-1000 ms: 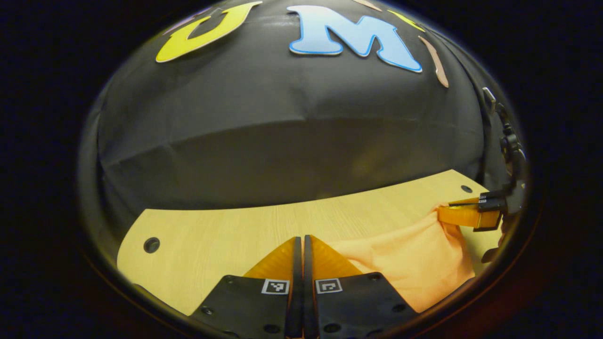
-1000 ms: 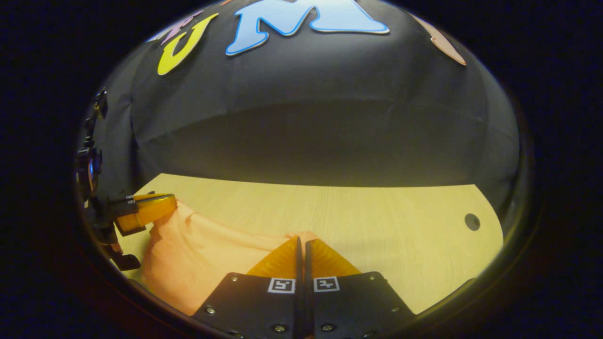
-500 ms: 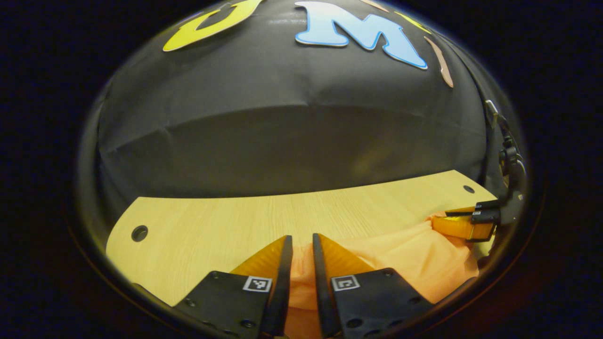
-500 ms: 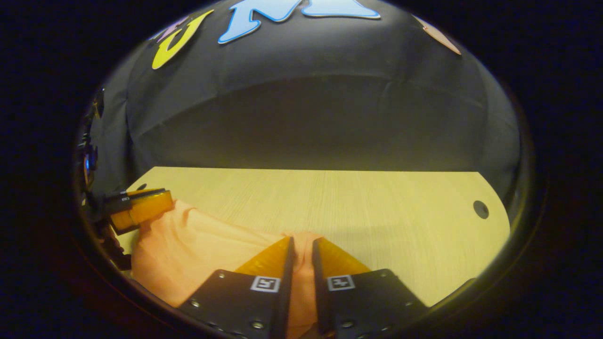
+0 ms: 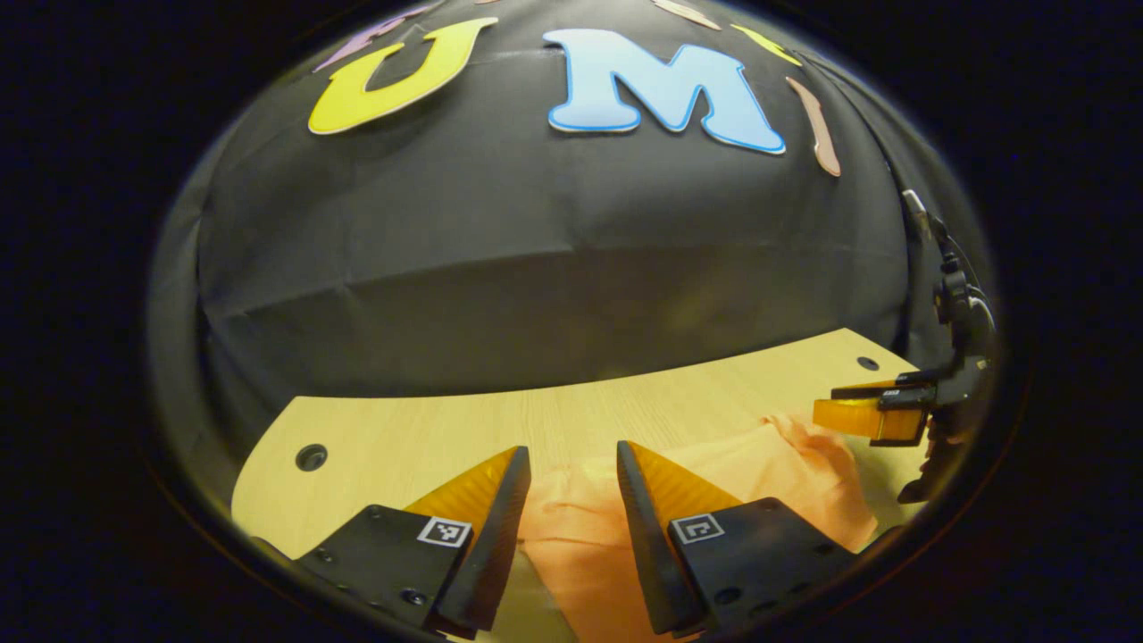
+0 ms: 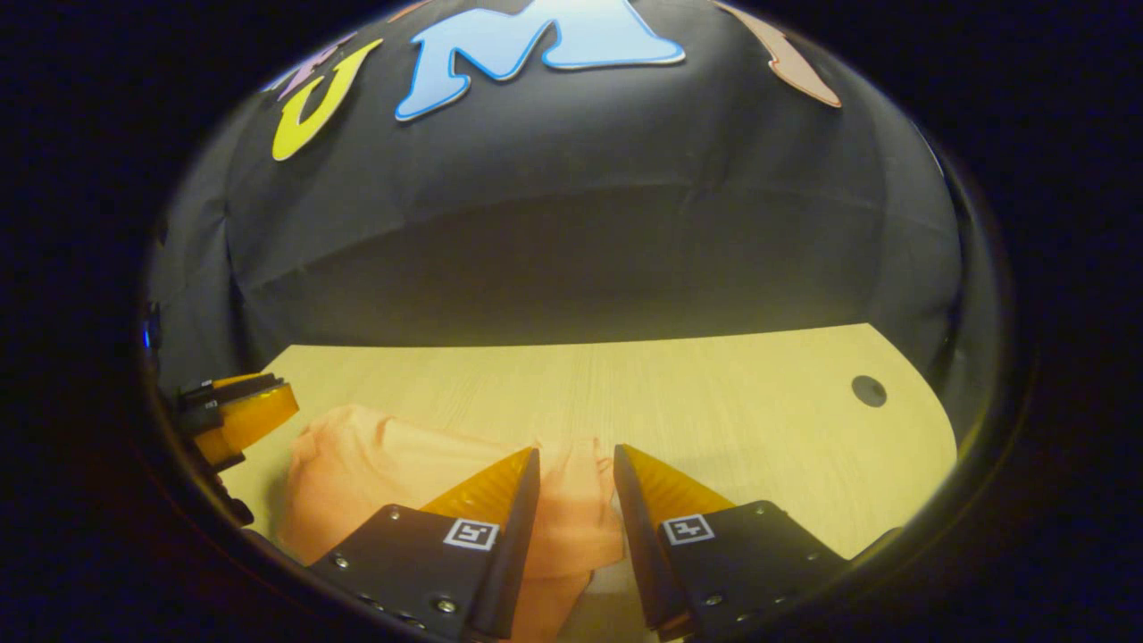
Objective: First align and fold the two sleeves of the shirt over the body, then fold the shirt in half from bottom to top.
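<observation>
An orange shirt (image 5: 777, 464) lies folded and flat on the wooden table (image 5: 429, 433). In the left gripper view my left gripper (image 5: 569, 455) stands open above the shirt's near left corner, the cloth lying loose between its fingers. My right gripper (image 5: 853, 406) shows at that view's right edge, beside the shirt's far corner. In the right gripper view my right gripper (image 6: 576, 460) is open over the shirt (image 6: 375, 455), whose edge lies slack between the fingers. The left gripper (image 6: 241, 411) sits at that view's left edge, just off the cloth.
The pale wooden table (image 6: 714, 402) reaches back to the booth's black cloth wall. A round hole (image 6: 868, 390) is cut in the table near its right end, and another hole (image 5: 311, 457) near its left end.
Both grippers were shut on the shirt's edge a second ago. They have opened wide, the cloth has dropped flat onto the table, and both have drawn slightly back.
</observation>
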{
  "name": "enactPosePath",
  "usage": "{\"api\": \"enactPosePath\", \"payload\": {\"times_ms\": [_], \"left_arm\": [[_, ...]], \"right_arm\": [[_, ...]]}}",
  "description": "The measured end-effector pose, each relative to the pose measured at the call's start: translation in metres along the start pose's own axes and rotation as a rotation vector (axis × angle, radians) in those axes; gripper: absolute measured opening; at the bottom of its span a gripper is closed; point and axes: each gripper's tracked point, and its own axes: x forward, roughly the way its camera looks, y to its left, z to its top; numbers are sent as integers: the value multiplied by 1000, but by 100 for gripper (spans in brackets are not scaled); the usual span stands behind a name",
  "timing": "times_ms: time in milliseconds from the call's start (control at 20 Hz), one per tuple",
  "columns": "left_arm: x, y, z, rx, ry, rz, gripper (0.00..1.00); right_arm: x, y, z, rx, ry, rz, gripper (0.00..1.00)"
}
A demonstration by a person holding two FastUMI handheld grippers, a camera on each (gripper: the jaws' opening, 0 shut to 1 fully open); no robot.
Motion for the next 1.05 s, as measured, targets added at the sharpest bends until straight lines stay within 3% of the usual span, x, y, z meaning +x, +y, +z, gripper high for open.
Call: {"api": "enactPosePath", "payload": {"times_ms": [400,700,950,1000,1050], "left_arm": [[-142,-26,30,-17,7,-5,66],[-252,-37,53,16,-10,-8,67],[-326,-45,58,34,-38,-12,66],[-339,-47,56,34,-45,-10,67],[-350,-48,56,34,-56,-9,68]], "right_arm": [[-144,22,11,5,-5,-2,52],[-257,60,19,-5,-30,36,52],[-318,88,21,-52,-86,46,54],[-329,94,21,-55,-95,48,49],[-338,98,21,-54,-110,52,54]]}}
